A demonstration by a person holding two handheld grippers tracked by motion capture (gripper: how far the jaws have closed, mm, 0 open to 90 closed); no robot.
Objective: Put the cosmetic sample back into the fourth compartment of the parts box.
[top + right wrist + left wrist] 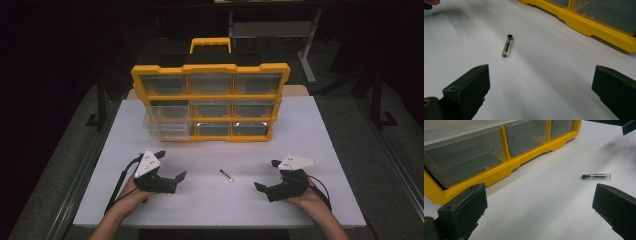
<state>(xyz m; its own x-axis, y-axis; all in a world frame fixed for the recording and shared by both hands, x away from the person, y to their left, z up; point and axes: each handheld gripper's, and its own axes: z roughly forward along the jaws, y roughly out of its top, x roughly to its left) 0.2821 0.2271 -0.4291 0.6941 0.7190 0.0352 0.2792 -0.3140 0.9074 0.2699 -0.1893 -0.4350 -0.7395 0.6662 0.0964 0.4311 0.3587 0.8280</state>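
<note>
A small clear tube with a black cap (226,175) lies on the white table (310,150), between my two grippers. It also lies ahead of the jaws as the tube (597,176) in the left gripper view and the tube (507,46) in the right gripper view. My left gripper (170,165) rests at the front left, open and empty, its jaws wide apart (541,210). At the front right sits my right gripper (267,175), open too, with nothing between its jaws (541,90). Behind them stands a yellow organizer (211,100) with clear drawers.
The organizer's lower-left drawer (167,125) sticks out a little toward me. Its yellow base (499,173) runs close by the left gripper. The table's front edge lies just behind both hands. Dark floor and metal frames surround the table.
</note>
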